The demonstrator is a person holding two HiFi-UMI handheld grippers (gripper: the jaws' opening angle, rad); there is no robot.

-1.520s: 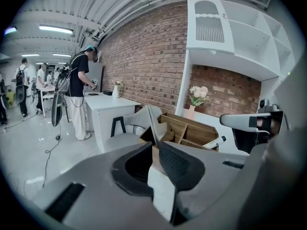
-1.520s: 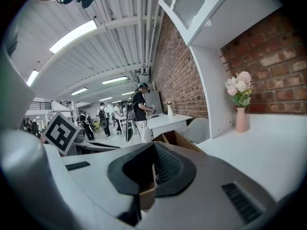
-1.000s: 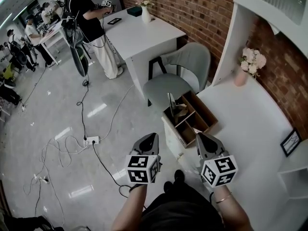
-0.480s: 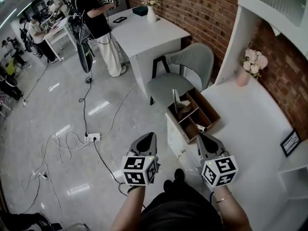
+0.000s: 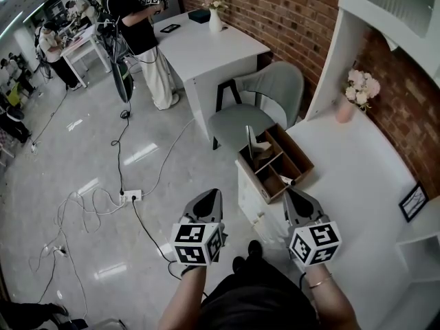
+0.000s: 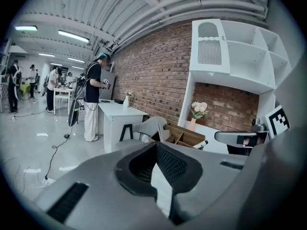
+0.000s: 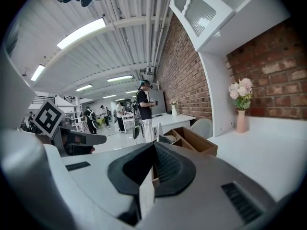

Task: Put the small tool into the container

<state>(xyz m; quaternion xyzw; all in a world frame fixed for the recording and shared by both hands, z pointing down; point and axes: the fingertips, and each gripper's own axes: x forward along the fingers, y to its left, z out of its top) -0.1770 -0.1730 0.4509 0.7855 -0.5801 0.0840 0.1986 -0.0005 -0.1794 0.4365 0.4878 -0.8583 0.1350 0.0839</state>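
Note:
A wooden container (image 5: 289, 158) with open compartments sits on the corner of the white table (image 5: 350, 177). It also shows in the left gripper view, where the container (image 6: 184, 135) stands ahead to the right, and in the right gripper view, where the container (image 7: 192, 139) is just beyond the jaws. A small white tool (image 5: 288, 181) with a dark tip lies at the container's near edge; the same tool (image 6: 202, 144) shows in the left gripper view. Whether it rests inside or on the rim I cannot tell. My left gripper (image 5: 210, 199) hangs over the floor, shut and empty. My right gripper (image 5: 294, 198) is shut and empty, just short of the container.
A grey chair (image 5: 258, 108) stands behind the container, and a white desk (image 5: 206, 47) stands further back with a person (image 5: 137, 33) at it. A pink vase of flowers (image 5: 350, 98) and a small picture frame (image 5: 414, 203) are on the table. Cables and a power strip (image 5: 130, 198) lie on the floor.
The view has shifted a little, so the container sits slightly higher and further right in the picture. Both grippers stay shut and hold nearly the same place.

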